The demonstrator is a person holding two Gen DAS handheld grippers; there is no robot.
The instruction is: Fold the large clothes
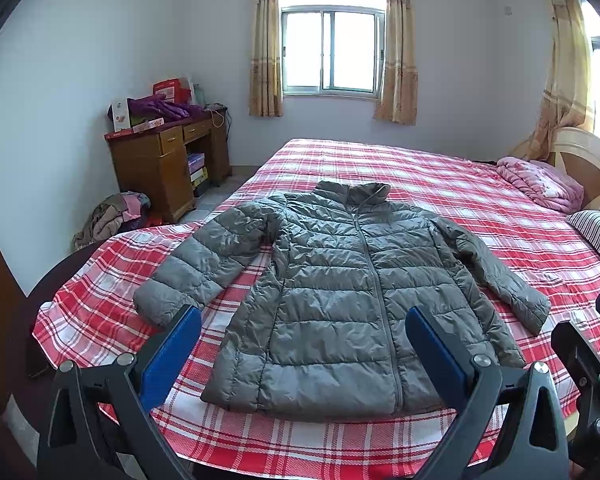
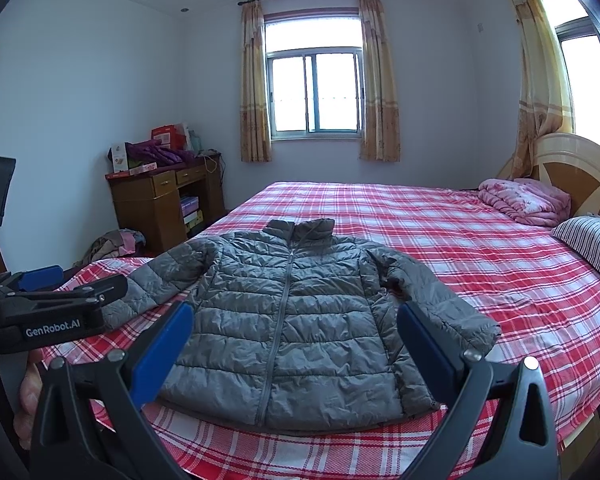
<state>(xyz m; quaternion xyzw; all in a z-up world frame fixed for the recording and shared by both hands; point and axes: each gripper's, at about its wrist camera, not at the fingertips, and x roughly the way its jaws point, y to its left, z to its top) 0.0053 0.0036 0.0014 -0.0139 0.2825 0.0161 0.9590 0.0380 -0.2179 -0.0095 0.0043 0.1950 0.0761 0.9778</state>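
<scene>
Black left gripper frame, blue pads, silver screws.

Left gripper body, right wrist view: "GenRobot.AI", white lettering on black.
Boxes on desk: print unreadable.

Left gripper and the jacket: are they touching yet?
Apart. In the right wrist view the left gripper hangs open above the jacket, off its left sleeve; its own view shows both fingers short of the hem.
</scene>
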